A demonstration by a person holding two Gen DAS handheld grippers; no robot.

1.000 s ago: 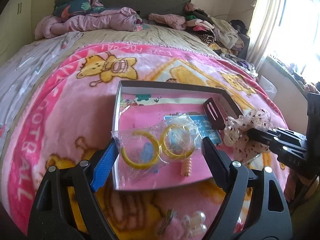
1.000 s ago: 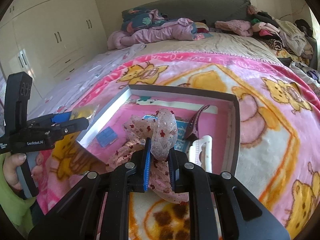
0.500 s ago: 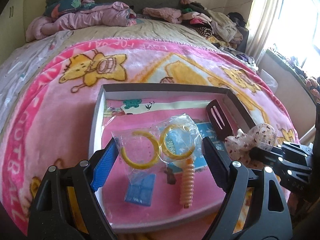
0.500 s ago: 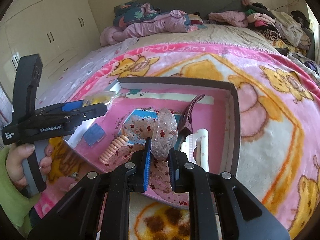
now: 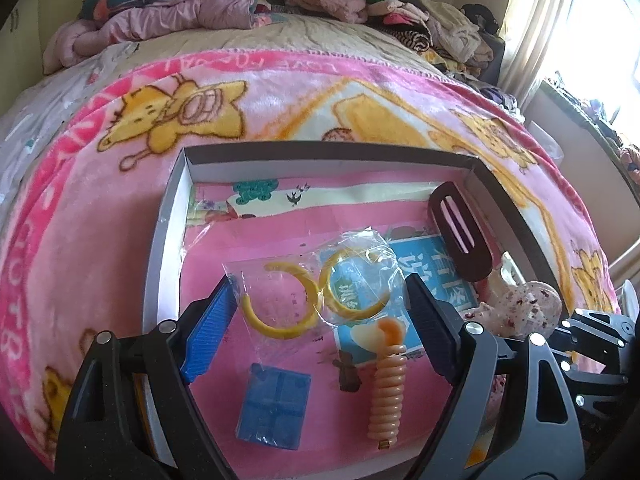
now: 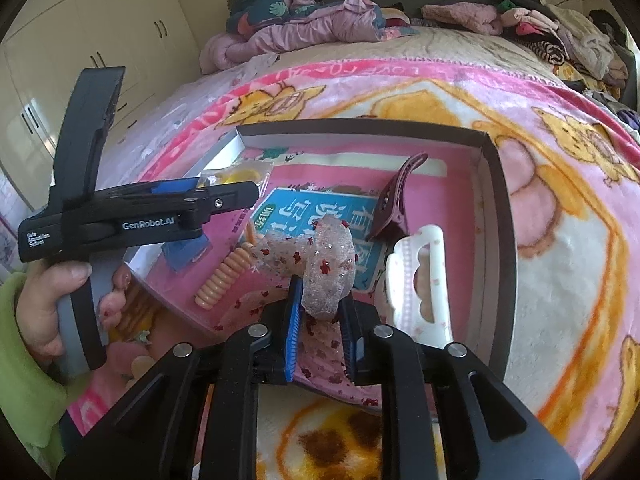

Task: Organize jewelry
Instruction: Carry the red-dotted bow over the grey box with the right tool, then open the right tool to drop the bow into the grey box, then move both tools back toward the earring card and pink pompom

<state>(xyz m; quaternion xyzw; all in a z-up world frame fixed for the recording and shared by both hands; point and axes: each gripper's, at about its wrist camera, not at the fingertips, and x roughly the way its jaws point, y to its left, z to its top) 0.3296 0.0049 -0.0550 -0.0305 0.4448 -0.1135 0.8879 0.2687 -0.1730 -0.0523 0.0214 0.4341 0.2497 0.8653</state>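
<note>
Holding the clear bag of yellow hoops (image 5: 316,296) in my left tool (image 5: 318,328) over the box (image 5: 164,240), so it drops inside. My right tool (image 6: 320,320) is opening around the spotted bow (image 6: 324,268) near the box's front edge.

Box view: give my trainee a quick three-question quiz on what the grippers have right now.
1. True or false: the bag of yellow hoops lies loose on the floor of the box.
2. What is between the right gripper's fingers? A: white comb. B: bow. C: blue square.
3. How many hoops are in the bag?

Key:
1. False: the left gripper holds it above the box.
2. B; the jaws are opening with the bow between them.
3. Two.
</note>
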